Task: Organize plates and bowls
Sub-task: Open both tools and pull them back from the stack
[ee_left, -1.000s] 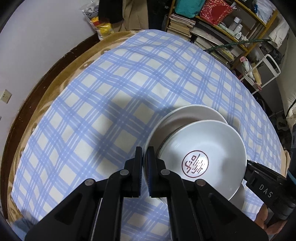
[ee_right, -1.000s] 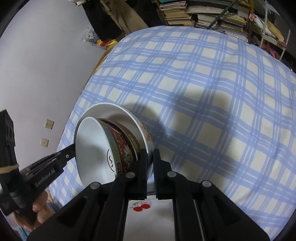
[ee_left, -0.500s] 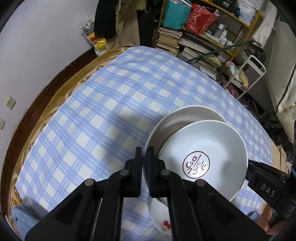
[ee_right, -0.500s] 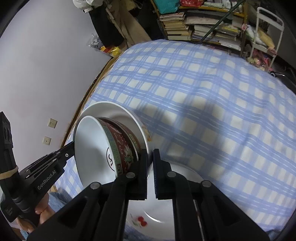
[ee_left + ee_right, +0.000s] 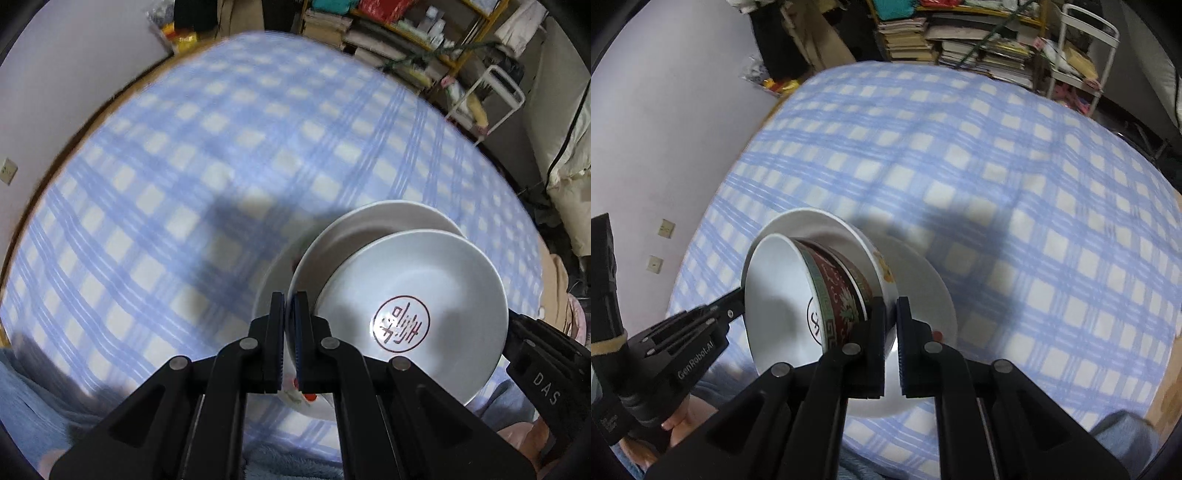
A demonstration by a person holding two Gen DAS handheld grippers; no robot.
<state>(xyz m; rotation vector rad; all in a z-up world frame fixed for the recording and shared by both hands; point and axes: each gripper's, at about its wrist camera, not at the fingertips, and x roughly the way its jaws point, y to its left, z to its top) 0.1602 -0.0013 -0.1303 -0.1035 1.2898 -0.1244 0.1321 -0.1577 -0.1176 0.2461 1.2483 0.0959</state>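
Left hand-held gripper (image 5: 289, 325) and right hand-held gripper (image 5: 891, 328) each pinch opposite rims of the nested bowls (image 5: 413, 310), lower centre of frame, sharing the load above a white plate (image 5: 923, 280) on the checked surface (image 5: 1015, 184).

Counting the dishes and grippers over the checked cloth

We count two bowls nested together: one red-patterned bowl (image 5: 846, 295) with a red seal mark inside, and one larger white bowl (image 5: 827, 229) holding it. We count one white plate (image 5: 923, 280) lying on the one blue-checked cloth (image 5: 1015, 206) under them. We count two grippers: one left gripper (image 5: 289, 332) and one right gripper (image 5: 891, 332).
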